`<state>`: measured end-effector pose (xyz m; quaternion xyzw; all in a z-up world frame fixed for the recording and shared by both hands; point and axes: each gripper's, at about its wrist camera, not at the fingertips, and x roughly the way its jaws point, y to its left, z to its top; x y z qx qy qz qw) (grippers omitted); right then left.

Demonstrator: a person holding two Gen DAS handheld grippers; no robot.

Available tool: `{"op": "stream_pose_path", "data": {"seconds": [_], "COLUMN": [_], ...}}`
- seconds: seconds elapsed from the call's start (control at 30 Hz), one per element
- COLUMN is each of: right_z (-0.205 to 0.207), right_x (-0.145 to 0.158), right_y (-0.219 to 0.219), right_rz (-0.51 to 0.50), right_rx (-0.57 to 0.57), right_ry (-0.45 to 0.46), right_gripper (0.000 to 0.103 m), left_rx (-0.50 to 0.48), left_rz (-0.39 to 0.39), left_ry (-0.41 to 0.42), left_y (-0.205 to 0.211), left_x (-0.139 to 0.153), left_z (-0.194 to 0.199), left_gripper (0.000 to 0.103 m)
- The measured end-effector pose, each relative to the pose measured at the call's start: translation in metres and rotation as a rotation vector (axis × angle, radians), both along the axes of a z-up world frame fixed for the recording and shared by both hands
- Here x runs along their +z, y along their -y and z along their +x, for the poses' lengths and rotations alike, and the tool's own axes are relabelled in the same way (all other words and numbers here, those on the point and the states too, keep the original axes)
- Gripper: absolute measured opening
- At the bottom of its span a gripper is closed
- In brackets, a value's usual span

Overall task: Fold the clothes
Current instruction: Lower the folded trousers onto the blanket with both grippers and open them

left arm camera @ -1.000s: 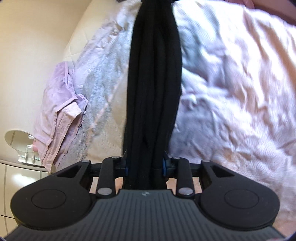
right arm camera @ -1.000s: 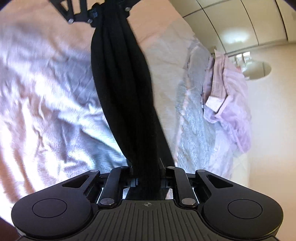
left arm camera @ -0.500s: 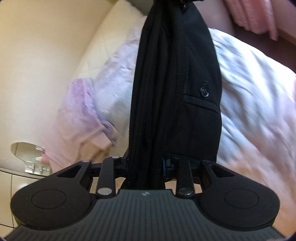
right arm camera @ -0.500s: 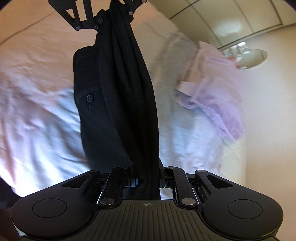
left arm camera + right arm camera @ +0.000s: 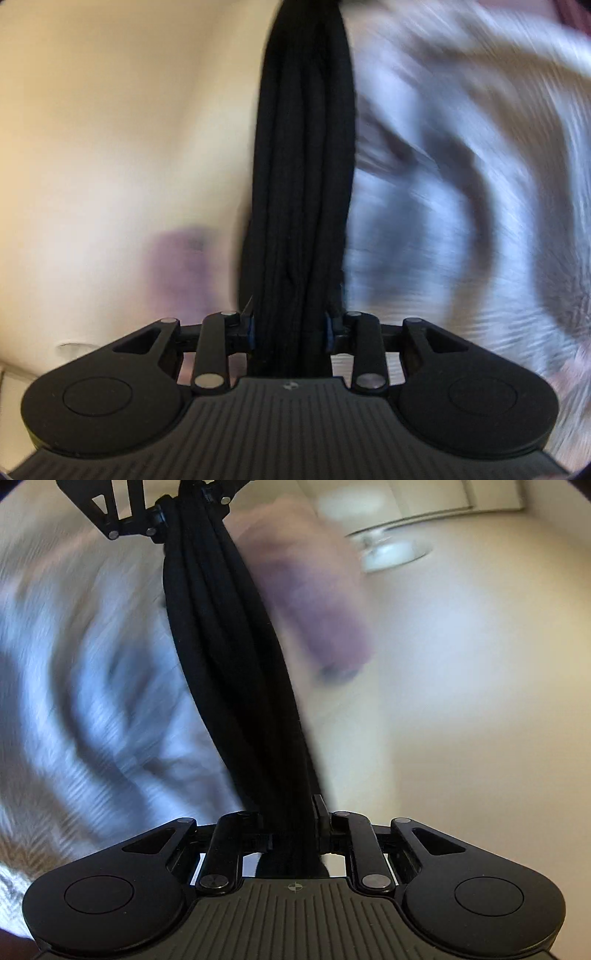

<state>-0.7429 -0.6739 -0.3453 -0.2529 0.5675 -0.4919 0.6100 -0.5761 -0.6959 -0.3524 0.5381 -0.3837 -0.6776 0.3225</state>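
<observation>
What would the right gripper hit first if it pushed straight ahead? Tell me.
The right gripper is shut on the bunched black fabric garment, which runs straight ahead to the left gripper, clamped on its far end. Likely the left gripper comes first, though depth is unclear in the blur.

Black garment (image 5: 303, 166) matt cloth; tool (image 5: 290, 328) matt ribbed plastic.

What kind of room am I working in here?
Most likely a bedroom, though the frames are blurred: a wide rumpled pale bedsheet spreads below the black garment, with a cream wall beside it and a small round mirror further back.
</observation>
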Motion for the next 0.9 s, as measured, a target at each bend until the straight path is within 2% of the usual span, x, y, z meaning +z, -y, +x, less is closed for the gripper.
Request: {"op": "stream_pose_path", "data": {"seconds": [0.07, 0.1, 0.2, 0.27, 0.37, 0.5, 0.57, 0.7, 0.73, 0.77, 0.8, 0.9], "right_z": [-0.009, -0.011, -0.015, -0.021, -0.030, -0.043, -0.048, -0.047, -0.043, -0.038, -0.034, -0.031], "right_x": [-0.070, -0.081, -0.115, -0.110, -0.093, -0.060, -0.041, 0.003, 0.013, 0.020, 0.028, 0.043], "right_y": [0.005, -0.001, -0.020, -0.030, -0.041, -0.061, -0.072, -0.091, -0.089, -0.090, -0.080, -0.037], "right_rz": [0.173, 0.169, 0.155, 0.145, 0.182, 0.251, 0.270, 0.263, 0.259, 0.259, 0.260, 0.262], "right_rx": [-0.015, -0.012, -0.004, -0.032, -0.106, -0.248, -0.317, -0.435, -0.459, -0.475, -0.486, -0.499], "right_ry": [-0.031, -0.033, -0.040, -0.014, 0.026, 0.097, 0.142, 0.278, 0.331, 0.387, 0.431, 0.571], "right_gripper": [0.020, 0.023, 0.026, 0.028, 0.030, 0.030, 0.030, 0.032, 0.035, 0.044, 0.052, 0.053], "left_rx": [-0.013, -0.015, -0.026, -0.026, -0.022, 0.030, 0.042, 0.071, 0.080, 0.094, 0.112, 0.158], "left_rz": [0.075, 0.087, 0.038, 0.043, 0.078, 0.165, 0.174, 0.169, 0.156, 0.160, 0.176, 0.217], "left_ry": [0.084, 0.091, 0.067, 0.066, 0.072, 0.067, 0.043, -0.025, -0.032, -0.044, -0.074, -0.162], "left_y": [0.001, -0.004, -0.016, -0.019, -0.024, -0.039, -0.045, -0.041, -0.036, -0.030, -0.023, 0.006], "left_x": [-0.055, -0.070, -0.086, -0.084, -0.073, -0.041, -0.024, 0.004, 0.009, 0.014, 0.021, 0.040], "left_z": [-0.006, -0.006, 0.004, 0.011, 0.018, 0.036, 0.050, 0.071, 0.070, 0.065, 0.062, 0.047], "left_gripper": [0.035, 0.035, 0.036, 0.036, 0.039, 0.039, 0.039, 0.039, 0.039, 0.039, 0.039, 0.038]}}
